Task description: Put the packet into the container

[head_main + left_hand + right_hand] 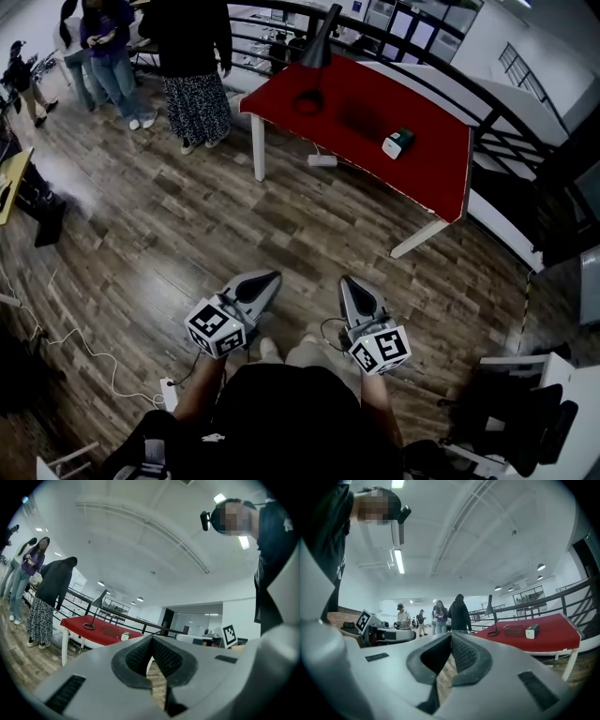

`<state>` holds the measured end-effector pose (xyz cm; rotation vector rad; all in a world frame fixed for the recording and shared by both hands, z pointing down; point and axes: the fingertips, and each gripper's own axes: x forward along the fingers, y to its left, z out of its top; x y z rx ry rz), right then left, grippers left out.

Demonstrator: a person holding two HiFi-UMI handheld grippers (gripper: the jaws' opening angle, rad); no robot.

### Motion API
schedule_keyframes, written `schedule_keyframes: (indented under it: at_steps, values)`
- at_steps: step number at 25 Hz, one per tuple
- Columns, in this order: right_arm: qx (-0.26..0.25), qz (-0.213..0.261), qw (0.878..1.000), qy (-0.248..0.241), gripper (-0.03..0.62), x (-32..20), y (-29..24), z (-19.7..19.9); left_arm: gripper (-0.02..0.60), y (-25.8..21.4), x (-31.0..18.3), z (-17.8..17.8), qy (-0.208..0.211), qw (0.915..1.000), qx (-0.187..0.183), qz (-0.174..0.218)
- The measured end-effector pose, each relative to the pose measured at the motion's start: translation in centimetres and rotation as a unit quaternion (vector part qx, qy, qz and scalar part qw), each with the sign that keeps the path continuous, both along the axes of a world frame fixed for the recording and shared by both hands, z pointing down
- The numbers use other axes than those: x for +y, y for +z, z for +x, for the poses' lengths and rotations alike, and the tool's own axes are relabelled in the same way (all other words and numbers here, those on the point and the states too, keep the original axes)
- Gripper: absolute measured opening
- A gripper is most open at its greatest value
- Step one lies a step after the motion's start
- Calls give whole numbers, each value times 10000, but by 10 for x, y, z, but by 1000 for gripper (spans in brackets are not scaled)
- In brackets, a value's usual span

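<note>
I see a red table [422, 178] far ahead, right of centre, with a black lamp [320, 49] at its far left corner. Several people [192, 66] stand far left on the wooden floor [206, 234]. A white cable [89, 349] lies near left.

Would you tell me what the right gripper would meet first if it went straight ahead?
Nothing close: open floor ahead of the right gripper, then probably the person in dark, far off.

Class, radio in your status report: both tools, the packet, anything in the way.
Left tool and right tool shut, empty. Packet on red table near container, untouched. Only floor between; bystanders off left.
</note>
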<state>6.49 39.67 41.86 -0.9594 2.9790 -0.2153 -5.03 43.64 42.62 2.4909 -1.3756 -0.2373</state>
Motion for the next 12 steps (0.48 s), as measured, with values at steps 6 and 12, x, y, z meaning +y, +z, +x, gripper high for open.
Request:
schedule_keyframes:
  at_steps: [6,12]
  values:
    - [-26,-16,9999,140,21,-32,5,-12,9,14,-29,-13,84,9999,-24,-136]
    - [-159,-133,9995,224,21,-90,18,-15,9,19,-86,-12,235,9995,-119,-189]
